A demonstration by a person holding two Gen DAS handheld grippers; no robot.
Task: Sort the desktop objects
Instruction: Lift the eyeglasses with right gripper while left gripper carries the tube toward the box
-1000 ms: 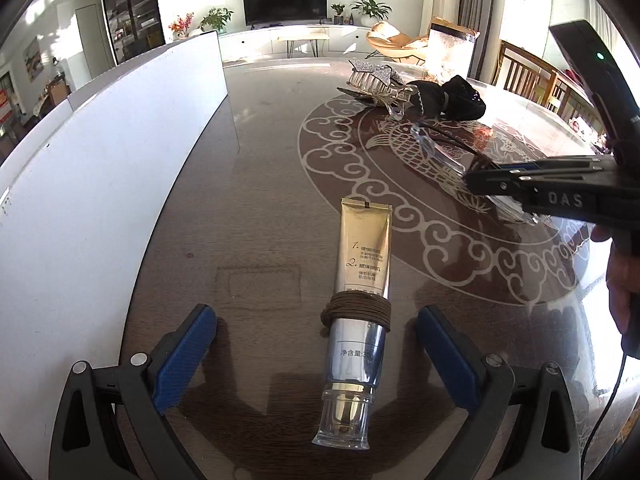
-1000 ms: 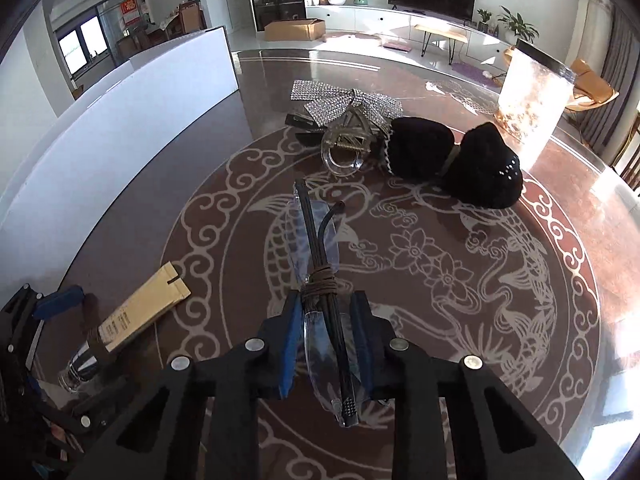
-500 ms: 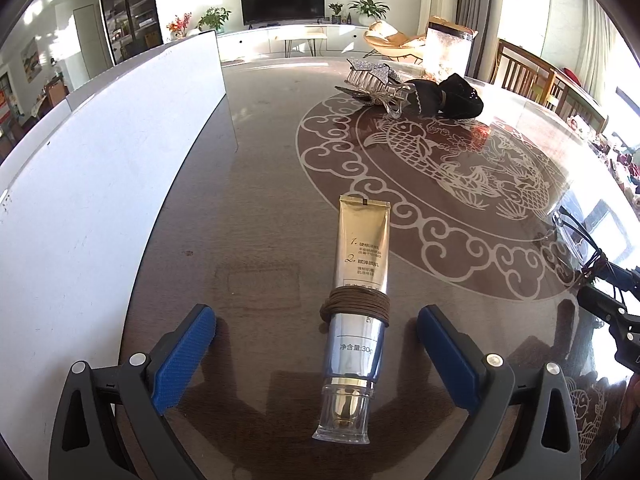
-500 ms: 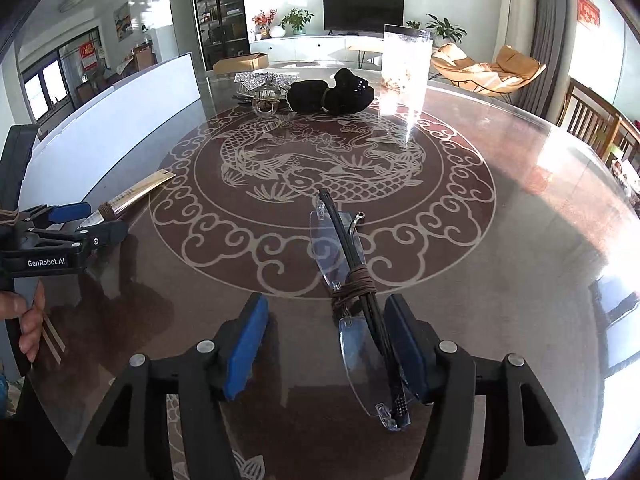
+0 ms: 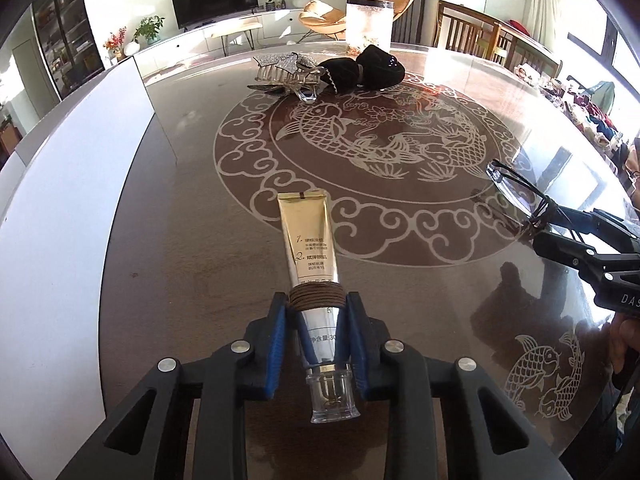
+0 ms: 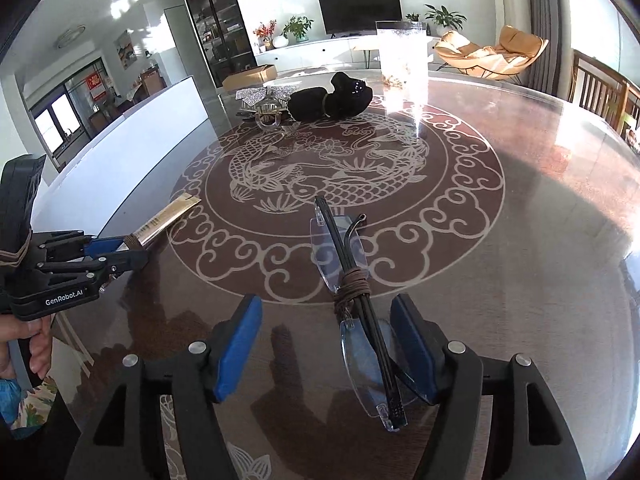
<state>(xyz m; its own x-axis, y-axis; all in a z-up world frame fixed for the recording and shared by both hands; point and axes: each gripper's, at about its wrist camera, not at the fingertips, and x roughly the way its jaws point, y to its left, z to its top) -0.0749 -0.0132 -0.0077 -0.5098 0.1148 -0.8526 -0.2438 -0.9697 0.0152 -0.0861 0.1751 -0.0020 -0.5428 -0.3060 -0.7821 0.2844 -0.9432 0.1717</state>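
A gold and silver cosmetic tube [image 5: 308, 248] with a brown band around it lies on the glass table, clear cap towards me. My left gripper [image 5: 317, 303] is shut on its silver neck just below the band. The same tube [image 6: 168, 220] and left gripper [image 6: 120, 258] show at the left of the right wrist view. Folded rimless glasses [image 6: 352, 280], bound with a brown band, lie on the table between the fingers of my right gripper [image 6: 326, 308]. Its jaws are opening, and the glasses rest close to the right pad [image 6: 412, 344] without being squeezed.
At the far side of the table [image 6: 520, 240] lie a clear hair claw [image 5: 296, 80], a sparkly bow [image 5: 280, 60] and a black fabric piece [image 5: 368, 68], with a clear box [image 5: 368, 24] behind. A white panel [image 5: 60, 220] runs along the left. A hand [image 6: 32, 344] holds the left gripper.
My left gripper has shut on the tube's neck. The right gripper carried the glasses towards the near right part of the table, then opened and let them go.
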